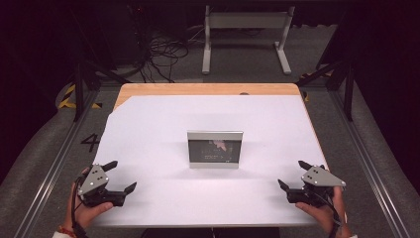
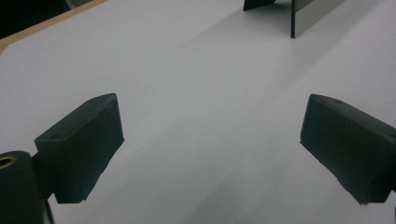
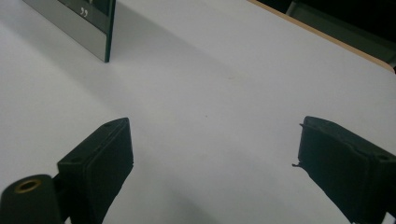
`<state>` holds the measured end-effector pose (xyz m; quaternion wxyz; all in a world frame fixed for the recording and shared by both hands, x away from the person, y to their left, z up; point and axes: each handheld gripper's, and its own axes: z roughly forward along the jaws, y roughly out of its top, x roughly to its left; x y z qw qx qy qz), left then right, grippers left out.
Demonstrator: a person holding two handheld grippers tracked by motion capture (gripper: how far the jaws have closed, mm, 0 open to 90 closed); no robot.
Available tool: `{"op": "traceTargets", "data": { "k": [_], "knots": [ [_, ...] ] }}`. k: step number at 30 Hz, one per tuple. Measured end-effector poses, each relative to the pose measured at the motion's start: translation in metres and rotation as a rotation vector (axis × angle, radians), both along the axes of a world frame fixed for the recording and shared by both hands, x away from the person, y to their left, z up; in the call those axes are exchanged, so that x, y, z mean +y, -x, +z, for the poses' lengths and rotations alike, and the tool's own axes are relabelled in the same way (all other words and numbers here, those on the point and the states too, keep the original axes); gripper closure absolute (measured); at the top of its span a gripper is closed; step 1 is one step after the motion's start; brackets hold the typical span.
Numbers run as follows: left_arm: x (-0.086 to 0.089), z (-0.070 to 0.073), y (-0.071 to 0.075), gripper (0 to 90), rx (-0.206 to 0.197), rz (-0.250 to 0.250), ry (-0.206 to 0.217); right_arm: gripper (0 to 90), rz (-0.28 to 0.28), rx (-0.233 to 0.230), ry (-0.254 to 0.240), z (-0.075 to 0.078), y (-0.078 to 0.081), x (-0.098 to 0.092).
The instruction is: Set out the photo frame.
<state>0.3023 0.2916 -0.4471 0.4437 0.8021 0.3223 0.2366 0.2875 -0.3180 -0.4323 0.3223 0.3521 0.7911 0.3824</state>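
Picture frame: glossy dark glass, brushed silvery metal edge
Surface: matt white sheet (wood beneath)
Grippers: matt black plastic

Counter: white sheet over a wooden top, with a picture frame standing upright at its middle, silver-edged with a dark face toward the near side. Left gripper at the near left corner and right gripper at the near right corner, each hand-held, fingers spread apart with nothing between them, both well apart from the frame
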Motion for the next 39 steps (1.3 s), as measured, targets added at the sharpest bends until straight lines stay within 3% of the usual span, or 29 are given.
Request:
{"op": "traceTargets", "data": {
  "k": [7, 12, 18, 26, 39],
  "knots": [
    [0.018, -0.009, 0.010, 6.5, 0.031, 0.029, 0.016, 10.4, -0.058, 0.018, -0.015, -0.008, 0.009, -0.013],
    [0.021, -0.009, 0.014, 6.6, 0.024, 0.037, 0.028, 10.3, -0.050, 0.020, -0.003, -0.011, 0.010, -0.011],
    [0.019, -0.010, 0.013, 6.7, 0.028, 0.033, 0.045, 10.4, -0.045, 0.020, -0.007, -0.012, 0.010, -0.009],
    [0.015, -0.010, 0.014, 6.7, 0.026, 0.010, 0.030, 10.4, -0.051, 0.008, -0.007, -0.009, 0.011, -0.008],
    [0.015, -0.011, 0.011, 6.7, 0.032, 0.020, 0.032, 10.3, -0.044, 0.010, -0.006, -0.010, 0.011, -0.008]
  ]
}}
